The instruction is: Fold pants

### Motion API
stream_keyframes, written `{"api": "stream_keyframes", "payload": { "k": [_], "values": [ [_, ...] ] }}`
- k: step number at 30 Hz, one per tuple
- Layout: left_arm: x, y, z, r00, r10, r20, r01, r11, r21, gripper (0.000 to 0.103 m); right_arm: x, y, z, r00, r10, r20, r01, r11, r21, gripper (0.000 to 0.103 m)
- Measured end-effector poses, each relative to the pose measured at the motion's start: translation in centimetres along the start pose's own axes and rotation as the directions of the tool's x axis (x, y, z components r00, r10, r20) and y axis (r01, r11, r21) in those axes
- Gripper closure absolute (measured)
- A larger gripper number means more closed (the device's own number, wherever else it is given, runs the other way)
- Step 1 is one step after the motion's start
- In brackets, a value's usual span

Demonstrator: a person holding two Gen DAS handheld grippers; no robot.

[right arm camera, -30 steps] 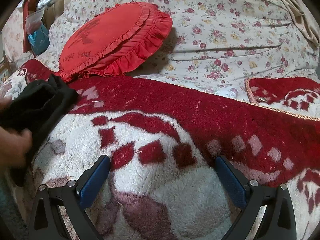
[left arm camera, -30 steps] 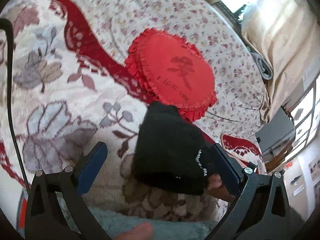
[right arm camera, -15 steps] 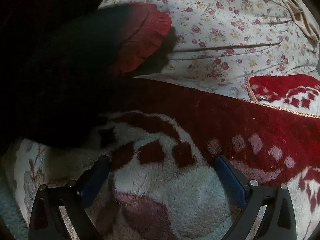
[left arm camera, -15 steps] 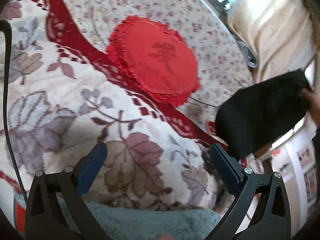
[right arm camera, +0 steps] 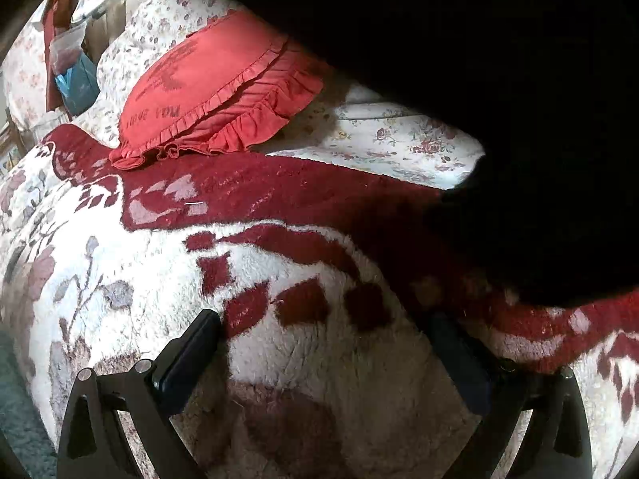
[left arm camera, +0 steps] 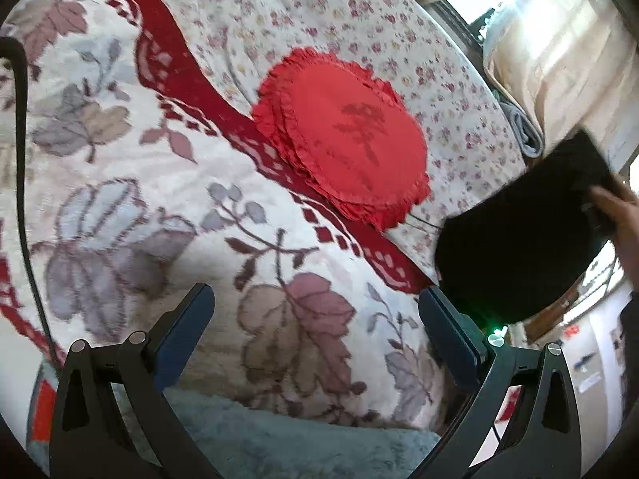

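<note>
The folded black pants (left arm camera: 523,235) hang in the air at the right of the left wrist view, held by a bare hand (left arm camera: 621,215), above the bed. In the right wrist view the pants (right arm camera: 519,119) fill the top and right, close to the camera, over the red blanket border. My left gripper (left arm camera: 315,319) is open and empty above the fleece blanket (left arm camera: 159,199). My right gripper (right arm camera: 327,339) is open and empty; its right finger lies in the pants' shadow.
A round red ruffled cushion (left arm camera: 351,139) lies on the flowered quilt (left arm camera: 359,12) behind the blanket; it also shows in the right wrist view (right arm camera: 211,92). Beige curtains (left arm camera: 559,52) hang at the far right. A black cable (left arm camera: 20,159) runs down the left.
The hand lifted the black pants off the blanket and carried them to the right, across the right gripper's view. Both grippers stayed open and nearly still.
</note>
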State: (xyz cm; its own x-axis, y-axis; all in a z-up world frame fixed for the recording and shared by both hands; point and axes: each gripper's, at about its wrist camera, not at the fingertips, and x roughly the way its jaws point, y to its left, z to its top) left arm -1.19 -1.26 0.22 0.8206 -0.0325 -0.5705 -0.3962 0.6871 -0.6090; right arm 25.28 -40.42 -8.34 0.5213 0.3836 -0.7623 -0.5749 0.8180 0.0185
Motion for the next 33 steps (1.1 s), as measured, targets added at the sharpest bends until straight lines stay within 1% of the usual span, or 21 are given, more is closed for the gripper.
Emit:
{"api": "stream_keyframes", "payload": {
  "k": [2,3,5,6,7,10,13,18,20,33],
  "values": [
    [-0.9,0.5,-0.1,0.999,0.03,0.041,-0.029,0.999,-0.019,0.001,-0.1,0.0,0.0,1.0,0.004,0.007,-0.004,1.0,0.004,0.0],
    [-1.5,0.8,-0.2,0.996,0.059,0.069,-0.057,0.998,-0.034,0.001,-0.1,-0.2,0.0,1.0,0.003,0.008,-0.003,1.0,0.002,0.0],
    [-2.9,1.4,-0.4,0.985,0.117,0.127,-0.11,0.992,-0.063,0.001,-0.2,-0.4,-0.1,1.0,0.002,0.006,-0.002,1.0,-0.002,0.0],
    [-3.5,1.7,-0.6,0.979,0.152,0.132,-0.141,0.986,-0.087,0.001,-0.1,-0.3,-0.1,1.0,0.001,0.005,-0.001,1.0,-0.003,0.0],
    [-4.1,2.0,-0.7,0.97,0.183,0.157,-0.168,0.98,-0.104,0.001,-0.1,-0.3,-0.1,1.0,0.0,0.007,0.0,1.0,-0.003,0.0],
    [-4.8,3.1,-0.7,0.96,0.213,0.18,-0.188,0.971,-0.147,0.001,-0.3,-0.1,-0.2,0.999,-0.008,0.031,0.008,1.0,-0.01,0.0],
    [-4.5,3.6,-0.5,0.961,0.222,0.164,-0.191,0.964,-0.182,0.001,-0.3,0.1,-0.3,0.999,-0.023,0.023,0.023,1.0,-0.015,0.0],
    [-4.1,3.7,-0.5,0.966,0.218,0.136,-0.194,0.966,-0.173,0.001,-0.5,-0.1,-0.5,1.0,-0.02,0.023,0.02,1.0,-0.012,0.0],
    [-3.8,3.7,-0.4,0.97,0.215,0.113,-0.192,0.965,-0.18,0.001,-0.5,-0.1,-0.4,1.0,-0.012,0.018,0.012,1.0,-0.005,0.0],
    [-3.0,4.2,-0.3,0.983,0.177,0.057,-0.16,0.961,-0.224,0.001,-0.4,-0.2,-0.3,1.0,-0.007,0.016,0.007,1.0,0.0,0.0]
  ]
}}
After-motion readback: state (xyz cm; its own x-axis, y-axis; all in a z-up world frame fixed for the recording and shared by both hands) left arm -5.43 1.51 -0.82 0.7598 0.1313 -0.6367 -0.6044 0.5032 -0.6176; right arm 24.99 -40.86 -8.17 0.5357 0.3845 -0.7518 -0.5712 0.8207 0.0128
